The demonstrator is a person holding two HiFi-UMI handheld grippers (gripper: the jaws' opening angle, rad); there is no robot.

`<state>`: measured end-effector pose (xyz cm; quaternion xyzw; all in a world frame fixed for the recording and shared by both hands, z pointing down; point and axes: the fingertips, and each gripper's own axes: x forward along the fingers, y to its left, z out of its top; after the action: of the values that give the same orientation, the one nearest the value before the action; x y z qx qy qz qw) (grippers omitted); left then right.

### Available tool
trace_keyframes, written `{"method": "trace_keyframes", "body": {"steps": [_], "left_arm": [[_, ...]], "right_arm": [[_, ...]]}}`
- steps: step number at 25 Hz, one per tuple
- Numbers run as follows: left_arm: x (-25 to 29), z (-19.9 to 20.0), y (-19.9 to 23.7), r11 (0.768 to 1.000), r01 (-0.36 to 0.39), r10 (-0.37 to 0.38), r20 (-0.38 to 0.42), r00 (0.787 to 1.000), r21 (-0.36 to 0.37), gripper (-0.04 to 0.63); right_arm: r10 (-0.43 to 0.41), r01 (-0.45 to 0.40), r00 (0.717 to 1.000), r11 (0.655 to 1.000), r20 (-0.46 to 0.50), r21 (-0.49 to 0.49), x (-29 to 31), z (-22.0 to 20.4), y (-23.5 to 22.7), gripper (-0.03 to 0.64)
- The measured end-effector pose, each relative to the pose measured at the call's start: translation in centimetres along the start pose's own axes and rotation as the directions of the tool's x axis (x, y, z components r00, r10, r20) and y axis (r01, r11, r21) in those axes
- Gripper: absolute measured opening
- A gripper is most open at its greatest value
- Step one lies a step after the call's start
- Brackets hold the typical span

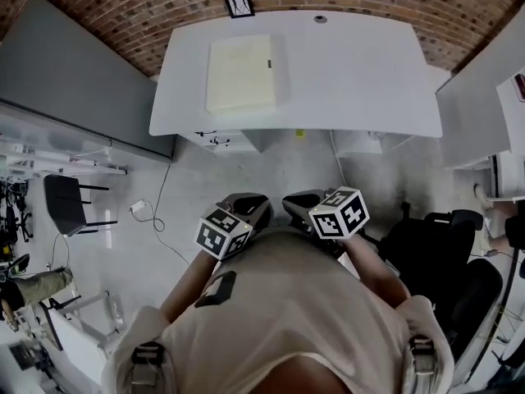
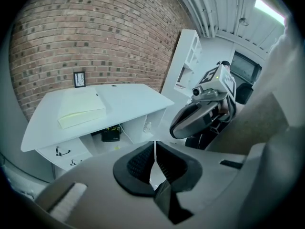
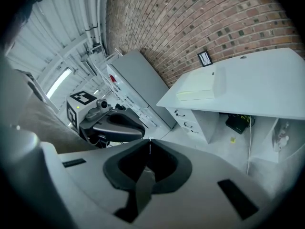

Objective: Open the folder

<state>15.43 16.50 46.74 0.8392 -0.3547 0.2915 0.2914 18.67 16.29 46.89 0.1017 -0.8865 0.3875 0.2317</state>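
The person's beige shirt (image 1: 287, 302) fills the bottom of the head view, and just past it both grippers are held close to the chest, side by side above the pale floor (image 1: 246, 171). The left gripper (image 2: 154, 149) has its dark jaws pressed together, with only a thin seam between the pads and nothing caught in them. The right gripper (image 3: 149, 147) is closed just as tight and is also empty. The folder (image 1: 239, 74), pale cream, lies flat and closed on the left part of the white table (image 1: 353, 72). It is well apart from both grippers, ahead of them across a stretch of floor. In the left gripper view it sits above and to the left of the jaws; in the right gripper view it sits above and to the right of them. The table stands against a brick wall (image 1: 123, 6), and a small black-framed picture (image 1: 238, 3) is on that wall just behind the folder. White drawers (image 3: 190, 120) show under the table's left end.
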Motion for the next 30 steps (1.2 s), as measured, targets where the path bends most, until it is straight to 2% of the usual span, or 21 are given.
{"method": "trace_keyframes", "body": {"steps": [2, 3, 4, 6, 8, 10, 13, 15, 18, 21, 25, 30], "left_arm": [[0.1, 0.2, 0.0, 1.000, -0.001, 0.001, 0.018, 1.000, -0.002, 0.014], [0.1, 0.6, 0.4, 1.000, -0.009, 0.009, 0.031, 0.999, 0.022, 0.014], [0.1, 1.0, 1.1, 0.997, -0.031, 0.028, 0.042, 0.999, 0.071, 0.014], [-0.5, 1.5, 3.2, 0.975, -0.111, 0.105, 0.040, 0.994, 0.190, 0.014], [-1.6, 1.5, 5.6, 0.955, -0.169, 0.167, 0.030, 0.986, 0.244, 0.014], [-2.8, 1.7, 7.7, 0.959, -0.206, 0.198, 0.060, 0.978, 0.196, 0.014], [-4.4, 2.4, 11.4, 0.953, -0.302, 0.295, 0.158, 0.942, 0.020, 0.014], [-5.3, 2.7, 13.2, 0.945, -0.321, 0.326, 0.200, 0.924, -0.057, 0.014], [-5.9, 3.2, 14.7, 0.946, -0.319, 0.323, 0.228, 0.919, -0.053, 0.014], [-6.4, 3.2, 16.9, 0.933, -0.357, 0.357, 0.226, 0.906, -0.043, 0.005], [-6.2, 3.6, 18.4, 0.954, -0.299, 0.298, 0.234, 0.925, -0.032, 0.005], [-5.9, 4.2, 21.6, 0.961, -0.275, 0.266, 0.227, 0.937, 0.007, 0.004]], "right_arm": [[-0.002, 0.002, 1.000, 1.000, -0.006, -0.008, -0.1, -0.1, -0.1, 0.006], [-0.006, 0.006, 1.000, 1.000, -0.005, -0.016, -0.2, 0.1, -0.4, 0.006], [-0.013, 0.013, 1.000, 1.000, -0.004, -0.027, -0.3, 0.4, -0.7, 0.006], [-0.027, 0.026, 1.000, 0.999, -0.008, -0.048, -0.3, 0.7, -1.2, 0.006], [-0.028, 0.027, 0.999, 0.998, -0.016, -0.054, 0.1, 0.7, -1.4, 0.006], [-0.030, 0.028, 0.999, 0.998, -0.021, -0.055, 0.5, 0.9, -1.6, 0.006], [-0.044, 0.042, 0.999, 0.997, -0.030, -0.071, 0.9, 1.7, -2.1, 0.006], [-0.048, 0.045, 0.998, 0.996, -0.037, -0.070, 1.6, 2.2, -2.2, 0.006], [-0.056, 0.054, 0.998, 0.997, -0.038, -0.053, 2.8, 3.3, -2.5, 0.006], [-0.065, 0.062, 0.997, 0.997, -0.046, -0.051, 4.5, 4.9, -2.6, 0.006], [-0.079, 0.076, 0.995, 0.996, -0.060, -0.052, 6.5, 7.0, -2.9, 0.006], [-0.118, 0.114, 0.990, 0.992, -0.076, -0.054, 8.5, 9.2, -3.4, 0.006]]}}
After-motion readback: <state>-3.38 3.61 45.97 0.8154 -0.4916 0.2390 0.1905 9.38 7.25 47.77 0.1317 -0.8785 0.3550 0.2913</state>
